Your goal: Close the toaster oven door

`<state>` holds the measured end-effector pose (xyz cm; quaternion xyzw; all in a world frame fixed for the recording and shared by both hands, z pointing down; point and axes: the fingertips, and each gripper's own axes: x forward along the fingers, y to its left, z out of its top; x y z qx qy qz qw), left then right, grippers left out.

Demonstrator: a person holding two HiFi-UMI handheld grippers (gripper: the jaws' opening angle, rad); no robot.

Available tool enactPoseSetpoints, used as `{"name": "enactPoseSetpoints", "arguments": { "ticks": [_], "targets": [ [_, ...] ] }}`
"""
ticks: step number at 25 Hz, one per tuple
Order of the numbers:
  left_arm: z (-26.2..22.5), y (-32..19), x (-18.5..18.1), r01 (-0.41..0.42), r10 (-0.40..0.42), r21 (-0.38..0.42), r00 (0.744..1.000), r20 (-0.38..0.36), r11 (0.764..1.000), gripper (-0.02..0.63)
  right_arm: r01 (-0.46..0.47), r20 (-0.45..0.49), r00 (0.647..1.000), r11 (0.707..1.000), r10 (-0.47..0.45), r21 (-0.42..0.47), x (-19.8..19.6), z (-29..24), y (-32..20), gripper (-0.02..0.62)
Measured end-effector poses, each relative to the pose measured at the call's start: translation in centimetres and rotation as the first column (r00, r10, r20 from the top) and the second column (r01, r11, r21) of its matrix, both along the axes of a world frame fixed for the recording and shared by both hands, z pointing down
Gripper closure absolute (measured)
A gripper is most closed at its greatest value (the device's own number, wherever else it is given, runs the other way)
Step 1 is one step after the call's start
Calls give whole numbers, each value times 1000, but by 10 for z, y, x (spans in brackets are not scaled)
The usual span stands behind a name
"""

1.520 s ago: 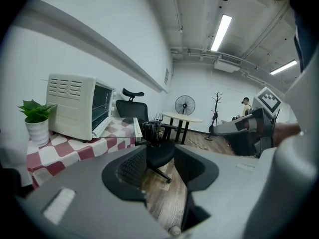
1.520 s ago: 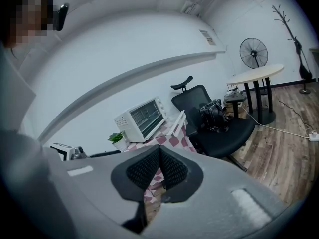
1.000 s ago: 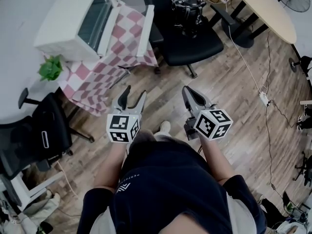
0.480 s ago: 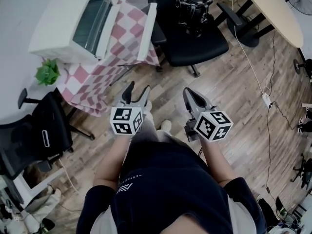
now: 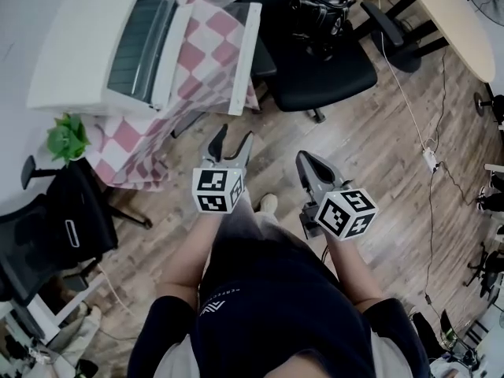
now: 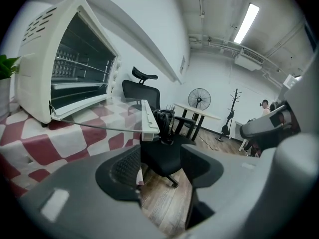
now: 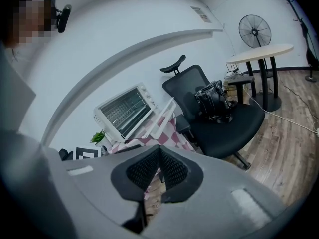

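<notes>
The oven (image 5: 87, 46) sits on a checked cloth (image 5: 130, 144) with a small plant (image 5: 67, 136) beside its near corner. Its door (image 5: 206, 50) is fully open, lying flat out from the oven's front, with the white handle (image 5: 246, 53) along the free edge farthest from the oven, beside a black chair (image 5: 323, 61). Both tools are held low and well short of the oven, touching nothing. The left gripper (image 5: 235, 135) points toward the door with its jaws apart and only floor and chair showing between them. The right gripper (image 5: 304, 161), farther from the oven, has its jaws pressed together on nothing. The closing has not yet begun. The door looks like a stiff glass pane in a light metal frame, hinged at the oven's lower front edge, so it should swing up with little effort. The glass is smooth and breakable, a poor place to push or pinch. The handle is the better hold: grip it with the open left jaws, or lift it from underneath, then turn it up toward the oven's front. The oven itself looks light and may slide on the cloth if the door is shoved hard.
</notes>
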<state>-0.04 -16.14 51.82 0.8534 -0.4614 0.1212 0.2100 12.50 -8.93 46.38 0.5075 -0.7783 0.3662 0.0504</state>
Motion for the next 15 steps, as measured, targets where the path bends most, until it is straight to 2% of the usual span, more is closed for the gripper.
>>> {"name": "enactPoseSetpoints", "arguments": {
  "ticks": [11,15],
  "targets": [
    [19,-45,3,25,-25,14,999,-33,1000,348,11,-19,1000,997,-12,-71,-11,23,-21,594],
    [15,-55,9,31,-28,56,998,-58,998,348,13,-19,1000,995,-15,-94,-12,32,-23,594]
  ]
}}
